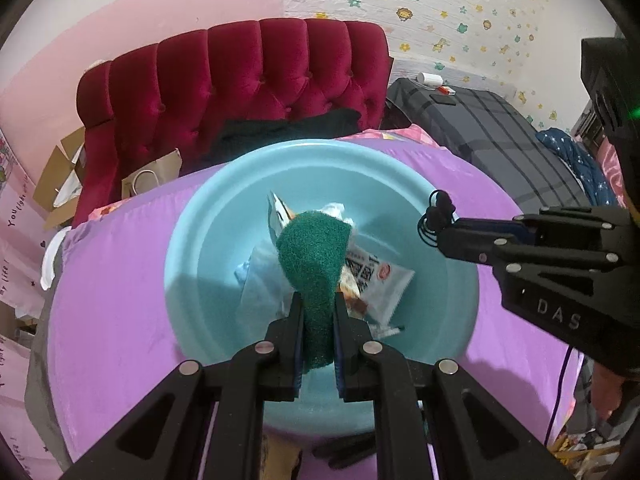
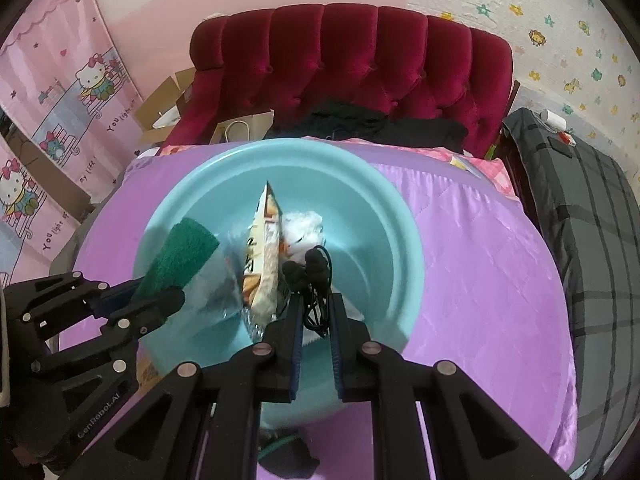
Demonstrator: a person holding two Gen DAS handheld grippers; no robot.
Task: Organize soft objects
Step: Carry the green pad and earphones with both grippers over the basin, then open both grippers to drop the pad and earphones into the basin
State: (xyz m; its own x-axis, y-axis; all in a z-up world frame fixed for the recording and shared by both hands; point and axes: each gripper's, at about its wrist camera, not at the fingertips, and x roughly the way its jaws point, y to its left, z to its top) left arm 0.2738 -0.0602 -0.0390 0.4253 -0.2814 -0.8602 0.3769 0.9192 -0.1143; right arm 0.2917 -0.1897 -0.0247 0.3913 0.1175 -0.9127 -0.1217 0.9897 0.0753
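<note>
A green scouring pad (image 1: 316, 276) is clenched in the left gripper (image 1: 317, 312) & held above the light-blue basin (image 1: 192, 240), which sits on the purple bed cover (image 1: 120, 280). A bundle of black earphones w/ coiled cord (image 2: 314, 284) is pinched in the right gripper (image 2: 316, 312), also over the basin, toward its right half. Already lying inside: a snack packet (image 2: 262, 260), a white fluffy item (image 2: 304, 226) & a clear plastic wrapper (image 1: 260, 280). Step in hand, judged: both items are being carried in for drop-off. Next move calls for lowering each load nearer the basin floor, then the fingers being opened; the cord may snag on a pad, so a slow release is advised.
</note>
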